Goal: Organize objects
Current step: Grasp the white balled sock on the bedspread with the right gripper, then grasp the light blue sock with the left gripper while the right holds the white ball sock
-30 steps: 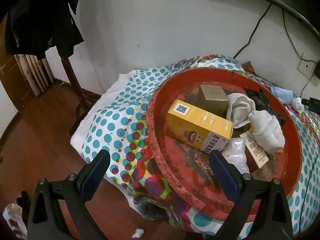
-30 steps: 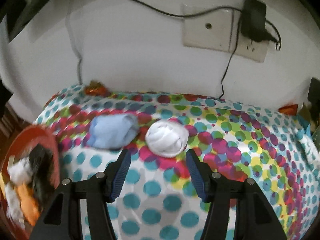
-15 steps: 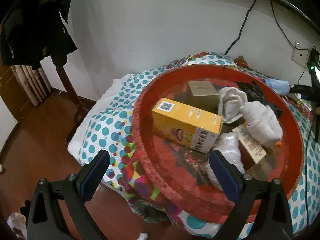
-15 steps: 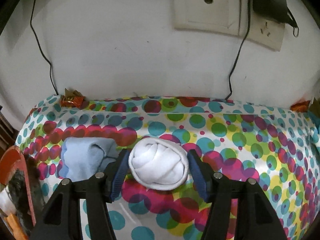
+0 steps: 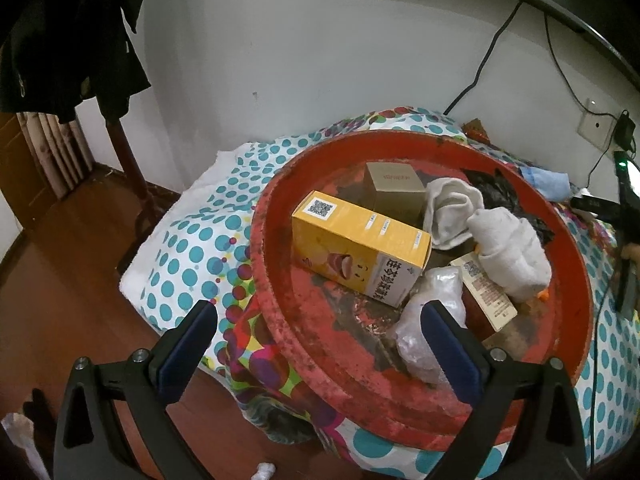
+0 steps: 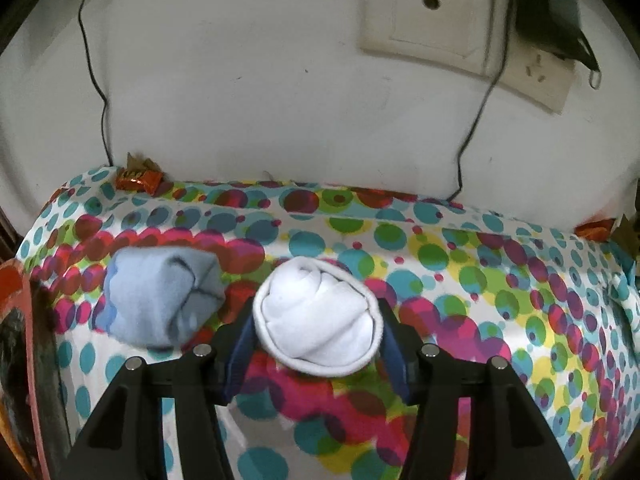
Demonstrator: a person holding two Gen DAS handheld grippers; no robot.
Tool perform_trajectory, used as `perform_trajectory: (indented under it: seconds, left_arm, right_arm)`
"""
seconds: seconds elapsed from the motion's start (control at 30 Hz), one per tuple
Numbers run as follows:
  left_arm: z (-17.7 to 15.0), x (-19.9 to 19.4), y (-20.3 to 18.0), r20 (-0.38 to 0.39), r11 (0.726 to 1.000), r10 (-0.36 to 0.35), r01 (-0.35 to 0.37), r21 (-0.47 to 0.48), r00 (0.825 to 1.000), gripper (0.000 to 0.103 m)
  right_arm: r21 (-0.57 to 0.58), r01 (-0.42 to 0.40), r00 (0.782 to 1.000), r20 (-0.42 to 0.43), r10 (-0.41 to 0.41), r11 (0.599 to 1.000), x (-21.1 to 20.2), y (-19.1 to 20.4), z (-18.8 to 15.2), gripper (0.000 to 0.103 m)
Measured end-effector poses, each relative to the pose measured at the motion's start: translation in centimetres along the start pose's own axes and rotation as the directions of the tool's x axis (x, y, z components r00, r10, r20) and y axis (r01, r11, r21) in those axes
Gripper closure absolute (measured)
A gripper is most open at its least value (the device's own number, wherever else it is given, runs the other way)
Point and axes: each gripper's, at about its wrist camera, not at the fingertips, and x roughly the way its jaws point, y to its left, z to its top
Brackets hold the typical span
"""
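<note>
red tray (image 6: 16, 292): cut off at left edge | black charger (image 6: 548, 4): cropped at top

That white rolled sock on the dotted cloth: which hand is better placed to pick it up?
The right. The right gripper already straddles the white rolled sock, jaws closing on it. The left gripper hangs open over the red tray.

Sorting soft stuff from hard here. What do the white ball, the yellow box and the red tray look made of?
White ball: knit cotton-like fabric, matte, with a ribbed cuff; likely rolled socks. Yellow box: printed cardboard, slight sheen, crisp folded edges. Red tray: hard, painted or lacquered, red coat flaking; base material unclear.
</note>
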Motion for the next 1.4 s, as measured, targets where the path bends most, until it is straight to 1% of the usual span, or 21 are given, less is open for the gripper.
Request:
perform_trajectory:
  seconds: [0.1,0.2,0.3,0.33,0.43,0.53,0.6,0.7,0.83,0.9,1.03,1.17,1.23,1.4]
  left_arm:
    - [-0.1,-0.1,-0.5,0.007,1.000,0.010,-0.010,0.018,1.000,0.001]
    - [-0.2,0.0,-1.0,0.003,0.999,0.019,-0.019,0.038,1.000,0.001]
    - [-0.2,-0.2,-1.8,0.004,0.998,0.023,-0.023,0.057,1.000,0.001]
    - [-0.1,-0.4,-2.1,0.007,0.998,0.025,-0.026,0.064,1.000,0.001]
    - [0.4,-1.1,-3.4,0.016,0.994,0.024,-0.026,0.102,1.000,0.001]
    - [1.0,-2.1,-5.2,0.042,0.990,0.022,-0.028,0.140,0.999,0.001]
    - [1.6,-2.7,-6.8,0.057,0.986,0.011,-0.020,0.166,0.998,0.001]
    - [2.5,-3.4,-9.6,0.067,0.977,-0.024,0.009,0.212,0.997,0.001]
    - [3.8,-4.0,-14.0,0.073,0.962,-0.081,0.059,0.265,0.994,0.001]
    - [4.5,-3.9,-16.5,0.064,0.953,-0.116,0.093,0.290,0.991,0.001]
    - [6.0,-2.8,-21.8,0.023,0.932,-0.176,0.159,0.325,0.984,0.001]
    - [7.7,-0.4,-26.5,-0.030,0.924,-0.223,0.221,0.312,0.974,0.000]
    - [8.7,1.4,-28.7,-0.064,0.925,-0.232,0.240,0.295,0.971,0.001]
    - [10.4,5.6,-32.7,-0.106,0.935,-0.210,0.231,0.271,0.972,0.001]
  right_arm:
    - [-0.002,-0.003,1.000,0.003,0.003,1.000,-0.9,-0.6,-0.9,0.046]
    - [-0.008,-0.003,1.000,0.000,0.003,1.000,-2.1,-1.9,-2.4,0.046]
    - [-0.019,0.011,1.000,0.000,-0.011,1.000,-3.4,-4.0,-3.7,0.046]
    - [-0.019,0.011,1.000,-0.001,-0.011,1.000,-4.0,-5.3,-4.2,0.046]
    - [-0.022,0.024,1.000,-0.002,-0.024,0.999,-5.1,-7.3,-5.3,0.046]
    - [-0.017,0.030,1.000,-0.006,-0.030,0.999,-6.3,-9.6,-6.6,0.046]
    - [-0.022,0.030,1.000,-0.007,-0.030,0.999,-6.8,-10.6,-7.1,0.046]
    - [-0.020,0.023,1.000,-0.009,-0.023,1.000,-7.9,-12.4,-8.3,0.046]
    - [-0.020,0.015,1.000,-0.009,-0.015,1.000,-8.9,-13.8,-9.4,0.046]
    - [-0.019,0.010,1.000,-0.009,-0.010,1.000,-9.2,-14.2,-9.8,0.046]
    - [0.001,-0.008,1.000,-0.012,0.008,1.000,-9.3,-14.8,-10.0,0.046]
    - [-0.008,0.001,1.000,-0.014,-0.001,1.000,-9.3,-14.5,-10.0,0.046]
    - [-0.008,0.000,1.000,-0.015,0.000,1.000,-9.3,-14.6,-10.0,0.046]
    - [-0.015,0.007,1.000,-0.015,-0.008,1.000,-9.2,-14.5,-10.0,0.045]
